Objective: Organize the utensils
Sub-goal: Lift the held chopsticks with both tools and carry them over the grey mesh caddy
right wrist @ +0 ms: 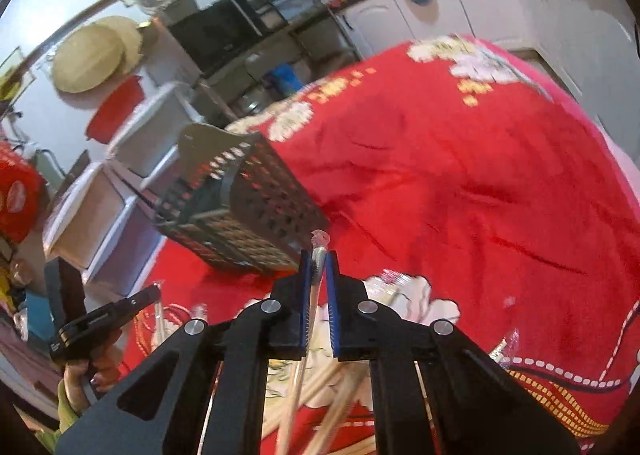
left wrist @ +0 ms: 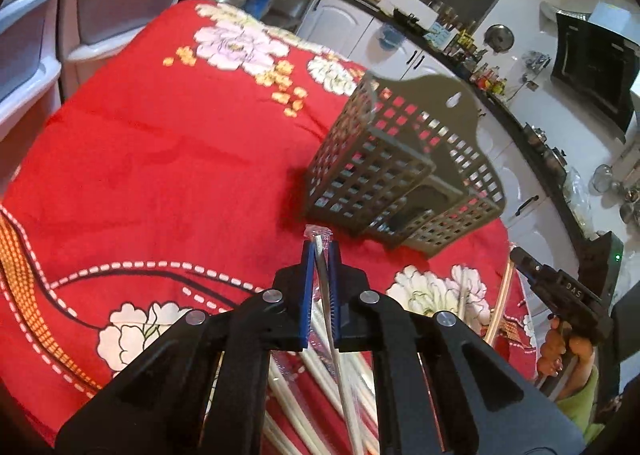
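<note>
Chopsticks in clear wrappers: left hand-held gripper (left wrist: 320, 255) clamps one pair (left wrist: 326, 295), right hand-held gripper (right wrist: 319, 261) clamps another (right wrist: 316, 275), both raised toward the perforated utensil basket (left wrist: 400, 167) for loading.

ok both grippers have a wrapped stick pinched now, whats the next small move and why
Probably carry one to the basket first. The left gripper is shut on a wrapped chopstick, the right gripper on another, and the grey slotted basket stands just ahead, apparently empty. I would bring the left one over its open top and tilt it steeper, so it drops in end first.
</note>
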